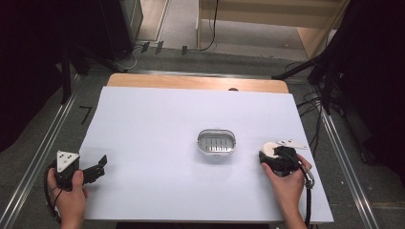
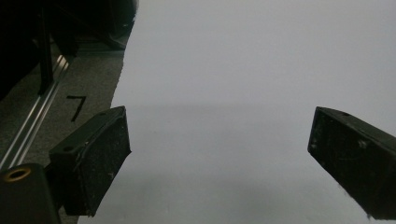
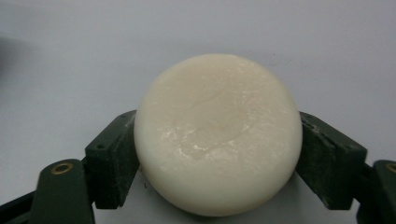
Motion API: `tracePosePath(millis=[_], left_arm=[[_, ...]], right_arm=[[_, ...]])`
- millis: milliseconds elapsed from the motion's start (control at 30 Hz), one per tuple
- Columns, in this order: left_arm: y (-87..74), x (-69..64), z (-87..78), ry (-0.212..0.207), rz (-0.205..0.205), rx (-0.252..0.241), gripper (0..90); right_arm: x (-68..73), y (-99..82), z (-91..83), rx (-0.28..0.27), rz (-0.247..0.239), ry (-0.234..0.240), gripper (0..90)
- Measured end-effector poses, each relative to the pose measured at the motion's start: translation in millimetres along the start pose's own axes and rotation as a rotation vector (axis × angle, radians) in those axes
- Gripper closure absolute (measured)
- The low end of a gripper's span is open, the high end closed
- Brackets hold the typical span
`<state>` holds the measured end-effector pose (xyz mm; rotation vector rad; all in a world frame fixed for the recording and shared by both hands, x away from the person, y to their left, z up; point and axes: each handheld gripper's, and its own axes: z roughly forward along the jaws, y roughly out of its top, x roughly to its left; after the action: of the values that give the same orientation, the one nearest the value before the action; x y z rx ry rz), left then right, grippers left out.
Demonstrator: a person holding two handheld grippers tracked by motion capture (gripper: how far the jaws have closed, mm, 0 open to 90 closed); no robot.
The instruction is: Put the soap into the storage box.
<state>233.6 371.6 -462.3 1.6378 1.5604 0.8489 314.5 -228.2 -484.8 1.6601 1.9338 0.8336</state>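
At mid-table, on the white sheet (image 1: 157, 124): a small oval metal dish (image 1: 216, 142), upright, with a slotted rack showing inside and nothing else visible in it. Well apart from both grippers, nearer the right one.

To the right of the dish, near the sheet's right edge: a round cream-white soap bar (image 3: 217, 133), seen in the high view as a pale disc (image 1: 271, 149) just ahead of the right hand (image 1: 286, 183). Sits outside the dish, low over the sheet; contact with the sheet cannot be told.

Right gripper (image 3: 217, 154): jaws drawn in to a medium gap, pads pressed against the bar's left and right flanks, bar wedged squarely between them and bulging forward past the tips. Grip complete on the soap, nothing else touched.

Left gripper (image 2: 219, 158): at the sheet's left edge, in the left hand (image 1: 71, 198), jaws spread wide, bare white sheet between them, no object held or touched. Grey three-cornered plate on top, tips pointing toward the middle of the table.
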Motion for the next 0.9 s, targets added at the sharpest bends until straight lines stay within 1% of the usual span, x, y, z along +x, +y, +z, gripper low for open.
tracePosePath(millis=[67, 133, 267, 367, 533, 567, 633, 700, 900], left_arm=[[0.0, 0.1, 0.1, 0.0, -0.002, -0.001, 6.1], [0.1, 0.2, 0.1, -0.001, -0.003, 0.0, 6.1], [0.1, 0.4, 0.1, -0.002, -0.003, 0.0, 6.1], [0.0, 0.5, 0.4, -0.005, -0.006, 0.0, 6.1], [0.0, 0.7, 0.7, -0.001, -0.008, -0.002, 6.1], [0.0, 0.7, 0.7, 0.0, -0.008, -0.002, 6.1], [0.0, 0.6, 0.6, 0.002, -0.008, -0.002, 6.1], [0.0, 0.6, 0.6, 0.004, -0.008, -0.001, 6.1], [0.0, 0.5, 0.7, 0.005, -0.009, -0.001, 6.1]], right_arm=[[0.6, 0.0, 0.0, -0.003, -0.003, 0.0, 24.0], [-0.3, 1.1, -0.4, 0.005, 0.008, 0.002, 24.4], [-1.0, 1.4, -0.7, 0.006, 0.011, 0.001, 24.6], [-2.5, 1.8, -2.2, 0.008, 0.021, 0.013, 24.6], [-0.5, 5.1, -9.3, -0.01, 0.001, 0.029, 24.6], [0.3, 5.9, -11.3, -0.015, 0.005, 0.035, 24.6], [1.7, 7.7, -14.3, -0.022, -0.002, 0.048, 24.6], [5.2, 9.9, -17.5, -0.031, -0.019, 0.052, 24.6], [16.1, 16.9, -25.0, -0.049, -0.042, 0.078, 24.7]])
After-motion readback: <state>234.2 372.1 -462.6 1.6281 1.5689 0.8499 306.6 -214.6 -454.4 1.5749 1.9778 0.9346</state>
